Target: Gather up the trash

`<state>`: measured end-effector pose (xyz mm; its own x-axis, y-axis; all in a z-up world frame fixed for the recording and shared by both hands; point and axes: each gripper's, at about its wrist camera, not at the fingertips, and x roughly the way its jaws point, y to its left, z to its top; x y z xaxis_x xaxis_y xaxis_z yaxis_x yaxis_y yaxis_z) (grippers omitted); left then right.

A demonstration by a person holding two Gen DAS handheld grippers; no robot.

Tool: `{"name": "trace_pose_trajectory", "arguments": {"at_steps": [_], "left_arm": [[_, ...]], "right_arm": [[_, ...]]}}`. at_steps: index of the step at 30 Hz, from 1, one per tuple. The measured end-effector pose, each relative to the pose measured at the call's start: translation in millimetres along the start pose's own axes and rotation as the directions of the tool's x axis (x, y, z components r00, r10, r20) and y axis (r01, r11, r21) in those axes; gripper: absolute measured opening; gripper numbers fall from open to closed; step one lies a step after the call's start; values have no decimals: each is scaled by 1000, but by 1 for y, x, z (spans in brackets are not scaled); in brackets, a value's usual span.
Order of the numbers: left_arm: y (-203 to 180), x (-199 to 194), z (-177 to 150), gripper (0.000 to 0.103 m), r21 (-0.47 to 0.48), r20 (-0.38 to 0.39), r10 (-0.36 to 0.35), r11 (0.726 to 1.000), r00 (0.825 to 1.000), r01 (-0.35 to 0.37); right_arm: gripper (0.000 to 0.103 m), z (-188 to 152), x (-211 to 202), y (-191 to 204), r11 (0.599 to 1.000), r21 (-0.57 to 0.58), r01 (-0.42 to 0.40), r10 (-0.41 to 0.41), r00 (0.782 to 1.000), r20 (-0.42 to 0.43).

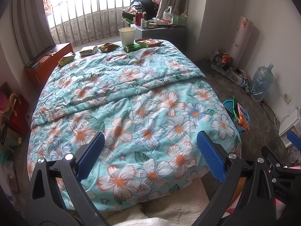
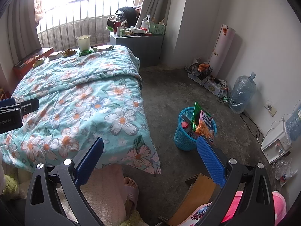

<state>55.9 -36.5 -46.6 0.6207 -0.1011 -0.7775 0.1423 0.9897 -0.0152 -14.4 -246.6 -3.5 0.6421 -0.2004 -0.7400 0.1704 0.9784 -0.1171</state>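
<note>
Several snack wrappers lie along the far end of the bed: a gold one, a pale packet, a crumpled gold one, a green one and an orange one. A paper cup stands among them, also in the right wrist view. A blue trash basket holding wrappers and a bottle stands on the floor right of the bed, also in the left wrist view. My left gripper is open and empty over the near end of the bed. My right gripper is open and empty above the bed's corner.
The bed has a floral quilt. A red box lies at its far left. A cluttered nightstand stands by the window railing. A water jug, power strips and cables line the right wall. A slippered foot is below.
</note>
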Motion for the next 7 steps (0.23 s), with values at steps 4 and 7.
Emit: {"name": "trace_pose_trajectory", "arguments": {"at_steps": [4,7], "left_arm": [[0,0,0,94,-4,-2,1,1000,1000,-1],[0,0,0,94,-2,-3,0,1000,1000,0]], "right_arm": [[96,0,-1,0,1000,2,0,0,1000,0],[96,1,0,1,1000,2,-1,1,1000,0]]}}
